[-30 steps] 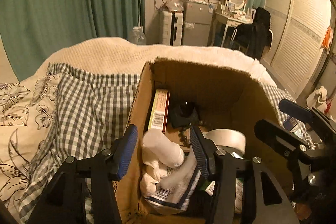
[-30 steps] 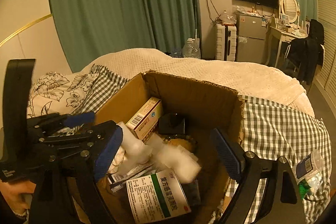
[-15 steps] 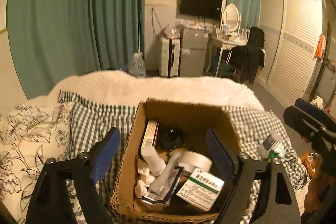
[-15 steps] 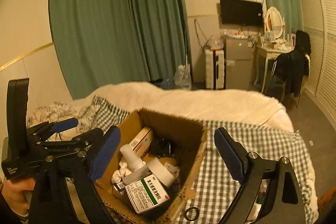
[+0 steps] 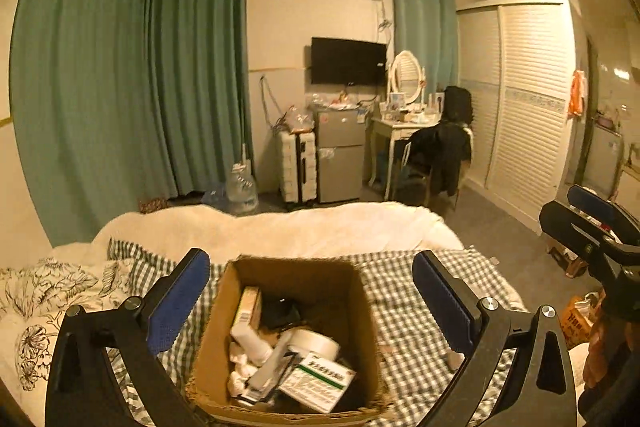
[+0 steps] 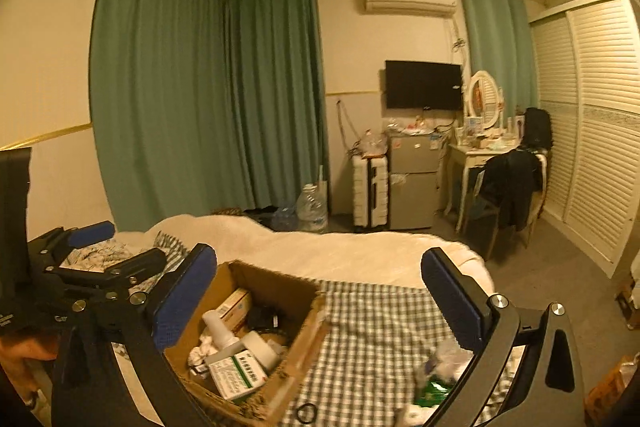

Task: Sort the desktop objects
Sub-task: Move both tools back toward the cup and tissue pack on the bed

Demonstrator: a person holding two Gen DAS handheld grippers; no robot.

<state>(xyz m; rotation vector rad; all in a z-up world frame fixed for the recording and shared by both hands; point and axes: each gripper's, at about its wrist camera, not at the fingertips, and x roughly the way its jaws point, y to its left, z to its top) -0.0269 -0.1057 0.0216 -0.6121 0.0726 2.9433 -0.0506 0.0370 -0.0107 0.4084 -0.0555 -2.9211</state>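
Both hand-held grippers are opening with nothing between the jaws: left hand-held gripper (image 5: 310,301), right hand-held gripper (image 6: 320,293). You're hovering above the cardboard box (image 5: 362,311); loose items (image 6: 434,383) are lying on the bed, nearer the right.

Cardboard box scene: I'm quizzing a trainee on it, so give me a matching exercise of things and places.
Things:
1 green-and-white medicine box
2 black ring
3 water jug
4 cardboard box

Places:
a on the checked blanket
b on the floor by the curtain
c inside the cardboard box
d on the bed

Pairs: 1c, 2a, 3b, 4d
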